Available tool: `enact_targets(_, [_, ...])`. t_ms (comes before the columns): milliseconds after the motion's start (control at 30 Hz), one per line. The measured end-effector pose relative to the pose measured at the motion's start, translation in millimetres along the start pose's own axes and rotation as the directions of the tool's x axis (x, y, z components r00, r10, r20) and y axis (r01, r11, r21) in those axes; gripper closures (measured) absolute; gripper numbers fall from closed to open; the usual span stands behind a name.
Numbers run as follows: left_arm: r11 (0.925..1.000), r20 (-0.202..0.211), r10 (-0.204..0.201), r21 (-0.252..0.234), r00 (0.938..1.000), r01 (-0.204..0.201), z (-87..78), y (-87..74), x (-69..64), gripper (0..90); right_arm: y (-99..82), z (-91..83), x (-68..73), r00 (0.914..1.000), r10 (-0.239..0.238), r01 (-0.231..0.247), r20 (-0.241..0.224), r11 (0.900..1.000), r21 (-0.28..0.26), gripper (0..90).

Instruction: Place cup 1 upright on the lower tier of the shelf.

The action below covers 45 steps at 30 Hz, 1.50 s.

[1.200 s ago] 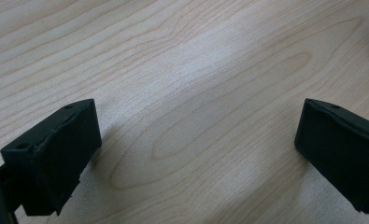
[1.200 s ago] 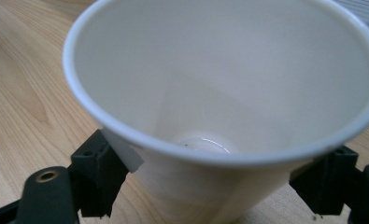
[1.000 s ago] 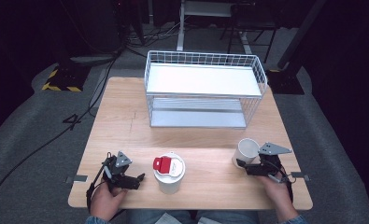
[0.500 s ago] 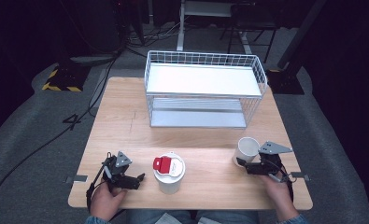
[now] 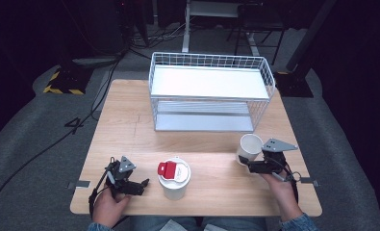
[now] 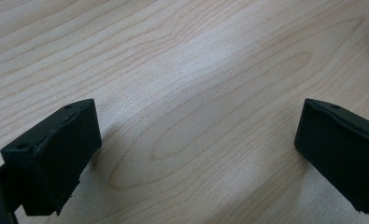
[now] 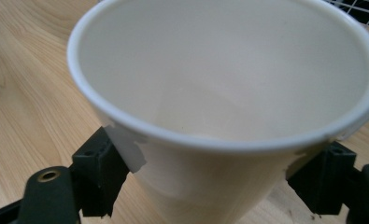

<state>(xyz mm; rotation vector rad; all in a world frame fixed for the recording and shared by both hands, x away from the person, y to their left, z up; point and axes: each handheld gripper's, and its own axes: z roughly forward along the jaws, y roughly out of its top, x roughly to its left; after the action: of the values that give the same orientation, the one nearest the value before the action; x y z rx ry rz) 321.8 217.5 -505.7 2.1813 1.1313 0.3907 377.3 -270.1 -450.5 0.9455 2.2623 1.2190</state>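
Note:
A white paper cup [image 5: 250,146] at the front right of the wooden table [image 5: 130,125] sits between the jaws of my right gripper [image 5: 244,161], which is shut on its lower wall. In the right gripper view the cup [image 7: 229,93] is empty, tilted toward the camera, and the gripper [image 7: 215,179] squeezes its sides with its black pads [image 7: 98,163]. My left gripper [image 5: 143,185] rests at the front left, open. In the left gripper view the gripper [image 6: 198,154] has only bare wood between its fingers [image 6: 56,149].
A white lidded cup with a red tab [image 5: 174,175] stands at the front middle, between the two hands. A white wire basket shelf [image 5: 211,91] with a white tray on top takes up the back of the table. Dark floor and cables surround the table.
My right gripper has lifted slightly with the paper cup in it, carrying it a little toward the left. The left gripper has stayed put.

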Motion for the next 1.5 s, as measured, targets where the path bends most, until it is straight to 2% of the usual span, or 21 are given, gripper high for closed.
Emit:
enact_targets(400, [1.0000,0.000,0.000,0.000,1.0000,0.000,0.0,0.0,0.0,1.0,33.6,10.0,-0.6,0.9995,-0.033,0.033,-0.001,0.9994,-0.004,22.4])
enact_targets(867, [1.0000,0.000,0.000,0.000,1.0000,0.000,0.0,0.0,0.0,0.9,55.9,25.9,-6.9,0.9997,-0.020,0.019,-0.016,0.9996,-0.021,22.4])
enact_targets(1067, [1.0000,0.000,0.000,0.000,1.0000,0.000,0.0,0.0,0.0,1.0,63.6,30.6,-7.5,0.9992,-0.039,0.039,-0.012,0.9991,-0.018,22.4])
enact_targets(1267, [1.0000,0.000,0.000,0.000,1.0000,0.000,0.0,0.0,0.0,1.0,77.0,38.8,-3.4,0.9956,-0.094,0.094,0.007,0.9956,0.006,22.3])
enact_targets(1500, [1.0000,-0.001,0.000,0.000,1.0000,0.000,0.0,0.0,-0.1,0.9,81.5,52.9,-6.5,0.9963,-0.085,0.085,0.000,0.9963,0.013,22.4])
